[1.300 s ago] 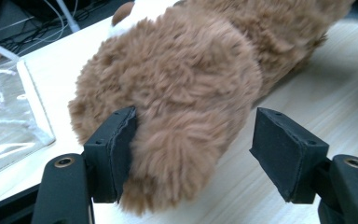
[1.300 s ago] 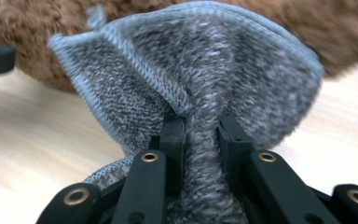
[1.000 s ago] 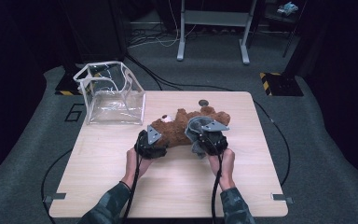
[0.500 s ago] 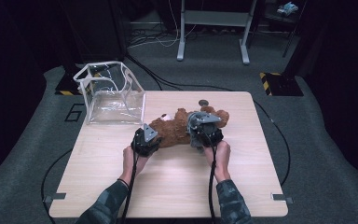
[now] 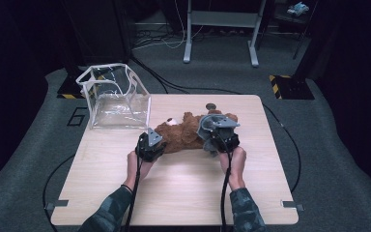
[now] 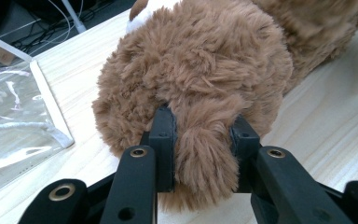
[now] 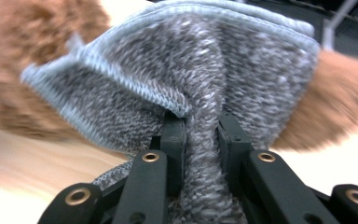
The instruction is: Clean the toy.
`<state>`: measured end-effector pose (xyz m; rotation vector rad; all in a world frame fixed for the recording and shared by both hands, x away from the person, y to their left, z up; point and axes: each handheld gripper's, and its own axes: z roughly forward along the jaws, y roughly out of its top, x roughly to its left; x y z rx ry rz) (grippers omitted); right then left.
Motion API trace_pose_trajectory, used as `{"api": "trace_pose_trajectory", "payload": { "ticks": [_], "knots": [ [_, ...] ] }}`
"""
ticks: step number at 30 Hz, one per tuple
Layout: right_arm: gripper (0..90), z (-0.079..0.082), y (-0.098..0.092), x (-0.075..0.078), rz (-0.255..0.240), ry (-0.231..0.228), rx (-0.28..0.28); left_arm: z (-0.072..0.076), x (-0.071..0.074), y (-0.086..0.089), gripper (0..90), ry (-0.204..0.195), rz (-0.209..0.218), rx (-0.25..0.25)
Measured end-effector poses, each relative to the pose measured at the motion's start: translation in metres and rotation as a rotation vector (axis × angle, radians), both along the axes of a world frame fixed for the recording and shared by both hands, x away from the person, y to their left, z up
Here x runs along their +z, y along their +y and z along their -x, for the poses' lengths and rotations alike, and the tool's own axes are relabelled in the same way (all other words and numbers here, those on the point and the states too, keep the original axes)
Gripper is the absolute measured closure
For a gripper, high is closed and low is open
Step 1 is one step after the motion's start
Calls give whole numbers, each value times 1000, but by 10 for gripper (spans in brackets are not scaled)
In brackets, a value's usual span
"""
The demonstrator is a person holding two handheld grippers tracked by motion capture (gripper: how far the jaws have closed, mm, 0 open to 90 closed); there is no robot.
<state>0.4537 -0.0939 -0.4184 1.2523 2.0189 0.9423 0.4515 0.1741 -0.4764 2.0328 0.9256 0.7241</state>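
Compared with the earlier high views, the left gripper (image 5: pixel 150 144) has just been closing its jaws, which now pinch a tuft of brown fur on the teddy bear (image 5: pixel 183 133); in the left gripper view the two black jaws press into the plush (image 6: pixel 200 84) from either side. Both hands have shifted slightly toward the far edge of the table, and the bear sits a little more gathered between them. The right gripper (image 5: pixel 218 135) stays clamped on a fold of the grey knitted garment (image 7: pixel 200 79) worn by the bear, the fabric bunched between its jaws. The bear lies on its side near the middle of the wooden table (image 5: pixel 183 193), lengthwise between the two grippers. A clear plastic bag (image 5: pixel 113 96) with white edging stands open at the table's far left corner, just beside the bear's left end and apart from it. A small dark round object (image 5: pixel 211 106) rests near the far edge, behind the bear. Cables (image 5: pixel 224 193) trail back along both forearms
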Motion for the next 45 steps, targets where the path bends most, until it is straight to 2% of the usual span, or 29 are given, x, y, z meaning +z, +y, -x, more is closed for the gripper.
{"api": "trace_pose_trajectory", "payload": {
  "ticks": [1,5,8,12,17,19,21,24,25,27,30,31,32,34,37,39,42,43,45],
  "knots": [
    [758,0,10,1,-9,6,28,0,0,0,698,2,3,-2],
    [758,-6,37,-3,12,24,99,-1,-1,0,702,9,5,-10],
    [759,-12,45,-10,19,58,86,-2,-1,2,704,18,11,-19],
    [761,-15,32,-10,19,54,45,-2,-2,4,710,21,13,-30],
    [762,-16,2,-3,23,51,-56,-3,-2,5,715,26,12,-43],
    [762,-18,-13,-2,-5,49,-98,-3,-2,6,715,26,10,-46],
    [762,-19,-27,-1,3,42,-147,-3,-2,5,715,22,13,-44],
    [762,-19,-39,0,-5,36,-174,-3,-2,6,715,21,16,-45],
    [761,-18,-49,1,-22,31,-210,-3,-2,6,715,26,14,-48],
    [761,-16,-54,3,-23,22,-228,-3,-2,6,714,28,14,-49],
    [761,-11,-54,6,-37,17,-214,-3,-2,6,713,27,14,-49],
    [760,-6,-47,8,-41,-2,-162,-3,-2,6,713,26,16,-48],
    [760,-4,-42,8,-42,-5,-144,-3,-2,6,713,28,16,-50],
    [759,-1,-26,7,-52,3,-61,-3,-2,6,713,27,15,-50],
    [758,-2,2,-1,-28,28,33,-3,-2,6,714,30,15,-51],
    [759,-6,15,-7,-16,47,44,-3,-2,6,714,27,12,-53],
    [759,-12,15,-10,-2,50,29,-3,-2,7,714,30,19,-54],
    [760,-16,4,-9,-23,56,-7,-4,-2,7,715,27,19,-55],
    [760,-18,-8,-8,-31,55,-46,-4,-3,7,715,26,20,-56]
  ]
}}
